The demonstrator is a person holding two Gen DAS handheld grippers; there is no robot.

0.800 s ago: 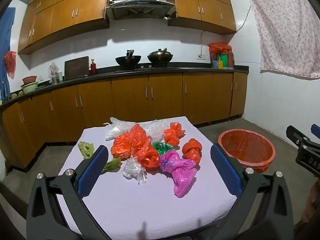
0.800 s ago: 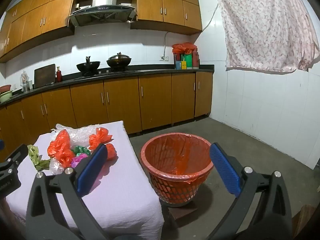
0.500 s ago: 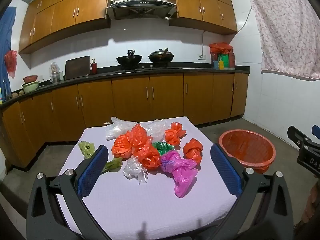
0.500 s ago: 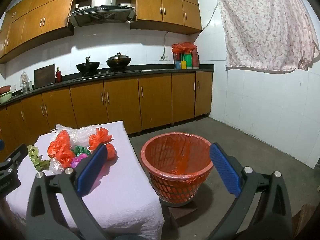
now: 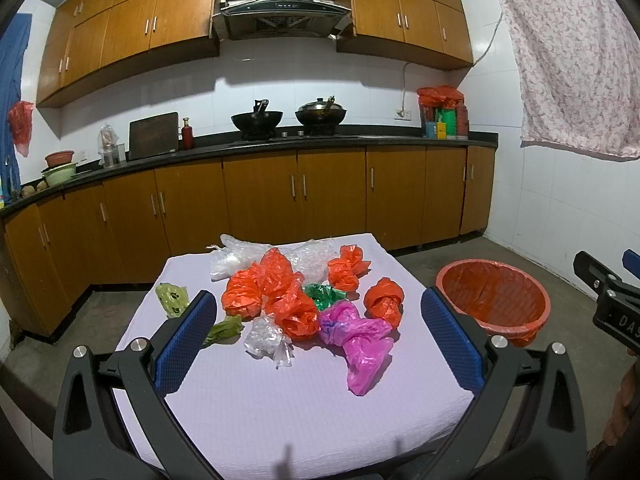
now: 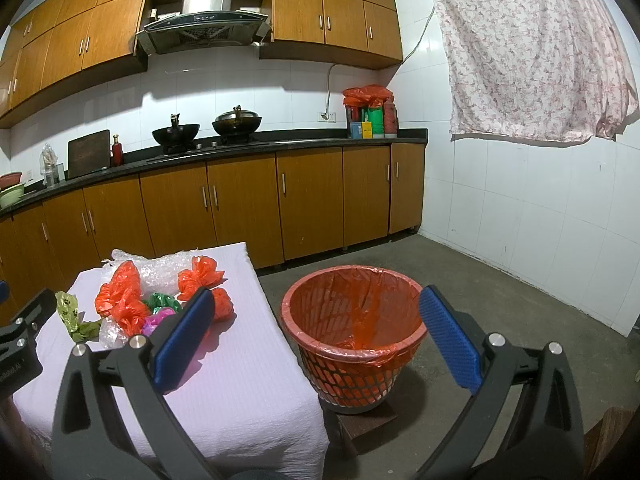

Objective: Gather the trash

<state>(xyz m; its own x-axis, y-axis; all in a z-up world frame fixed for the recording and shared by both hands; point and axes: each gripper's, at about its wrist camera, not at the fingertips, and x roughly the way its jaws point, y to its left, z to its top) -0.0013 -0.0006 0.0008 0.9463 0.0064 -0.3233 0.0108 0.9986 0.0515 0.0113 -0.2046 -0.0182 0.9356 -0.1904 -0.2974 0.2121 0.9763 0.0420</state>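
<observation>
Kitchen floor carries the lined bin [image 6: 352, 332], which looks empty: collection not started. Knotted plastic bags [image 5: 304, 300] all lie on the counter [image 5: 304, 408] ahead of the left claw [image 5: 320, 332]. Right claw [image 6: 316, 336] faces the bin. Both claws fully spread, holding nothing

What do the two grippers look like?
Both the left gripper and the right gripper have black angular frames with silver bolts. Their fingers carry blue textured pads. White letters, partly cut off, mark the side of each body.

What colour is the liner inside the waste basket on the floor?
Orange-red, matching the basket; the right wrist view shows it best.
</observation>
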